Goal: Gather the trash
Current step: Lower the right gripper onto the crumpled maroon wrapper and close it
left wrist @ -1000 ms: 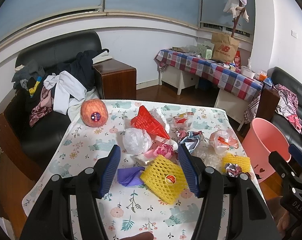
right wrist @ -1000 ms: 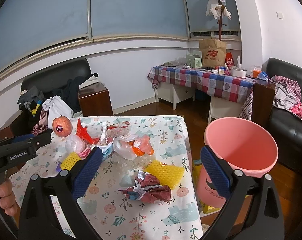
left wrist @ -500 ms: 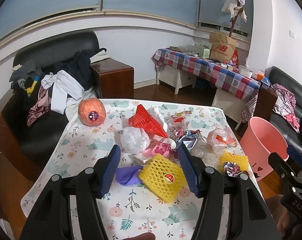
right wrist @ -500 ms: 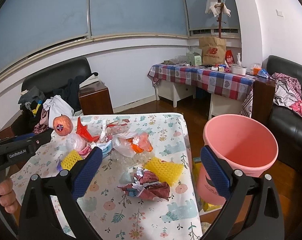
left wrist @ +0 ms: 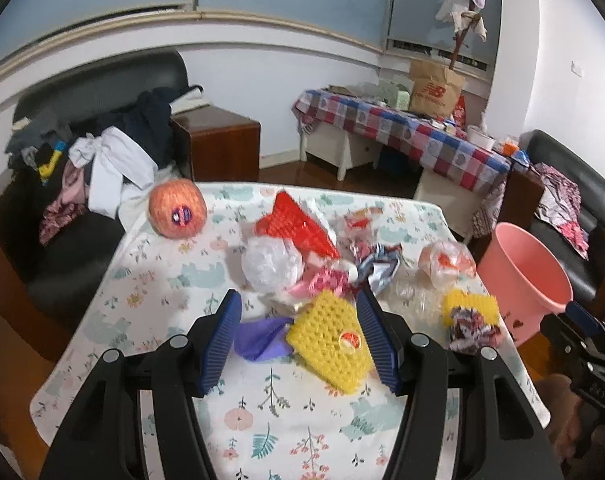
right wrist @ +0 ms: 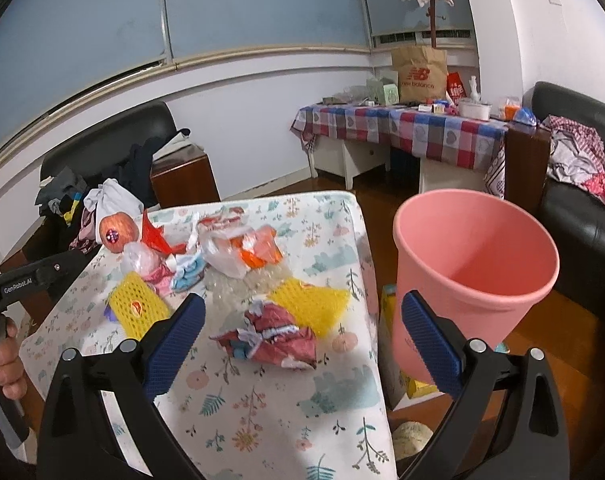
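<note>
Your left gripper (left wrist: 298,336) hangs with its jaws spread wide over a yellow foam fruit net (left wrist: 331,348) with a round sticker, lying flat on the floral table (left wrist: 262,412) beside a crumpled purple wrapper (left wrist: 262,338). Your right gripper (right wrist: 302,340) is equally agape above a crumpled red wrapper (right wrist: 270,338), which touches a second yellow foam net (right wrist: 310,304). Farther back sit a clear plastic bag (right wrist: 238,252), a red mesh sleeve (left wrist: 298,228) and an apple (left wrist: 177,213). The pink bin (right wrist: 474,276) stands just beside the table's right edge.
</note>
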`<state>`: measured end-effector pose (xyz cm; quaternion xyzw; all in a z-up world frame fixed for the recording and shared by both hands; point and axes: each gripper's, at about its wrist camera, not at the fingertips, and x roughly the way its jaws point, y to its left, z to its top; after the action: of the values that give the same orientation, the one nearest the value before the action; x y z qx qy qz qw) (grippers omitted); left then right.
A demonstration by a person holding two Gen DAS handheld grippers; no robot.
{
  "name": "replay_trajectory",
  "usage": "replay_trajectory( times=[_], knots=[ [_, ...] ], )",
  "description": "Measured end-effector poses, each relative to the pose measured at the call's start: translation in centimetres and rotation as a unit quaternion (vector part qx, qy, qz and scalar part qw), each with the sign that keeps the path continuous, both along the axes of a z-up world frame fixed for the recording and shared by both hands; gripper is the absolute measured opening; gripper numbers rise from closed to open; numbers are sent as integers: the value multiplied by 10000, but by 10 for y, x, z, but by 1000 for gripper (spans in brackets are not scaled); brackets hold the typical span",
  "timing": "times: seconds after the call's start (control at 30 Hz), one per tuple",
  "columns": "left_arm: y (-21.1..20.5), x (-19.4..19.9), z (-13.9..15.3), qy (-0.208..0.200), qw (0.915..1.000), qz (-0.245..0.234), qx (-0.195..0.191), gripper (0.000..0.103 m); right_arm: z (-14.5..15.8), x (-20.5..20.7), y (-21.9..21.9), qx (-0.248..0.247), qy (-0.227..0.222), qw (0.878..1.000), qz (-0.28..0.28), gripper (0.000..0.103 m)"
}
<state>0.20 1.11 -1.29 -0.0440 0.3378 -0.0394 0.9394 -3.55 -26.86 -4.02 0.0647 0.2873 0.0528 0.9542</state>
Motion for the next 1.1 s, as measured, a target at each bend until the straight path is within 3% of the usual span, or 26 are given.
replay_trajectory(
  times=[0.37, 0.67, 0.93, 1.1],
  knots=[
    [18, -5, -41, 419, 9976, -391, -379, 59, -26, 3, -1, 295, 374, 9979, 427, 90],
    [12, 20, -39, 460, 9970, -336, -525, 59, -31, 15, -1, 452, 485, 9961, 580, 87],
    [-7, 28, -39, 540, 9951, -768, -307, 59, -32, 24, -7, 500, 661, 9939, 727, 83],
    [-5, 23, -35, 619, 9936, -850, -409, 59, -36, 31, -9, 507, 819, 9914, 890, 82]
  ],
)
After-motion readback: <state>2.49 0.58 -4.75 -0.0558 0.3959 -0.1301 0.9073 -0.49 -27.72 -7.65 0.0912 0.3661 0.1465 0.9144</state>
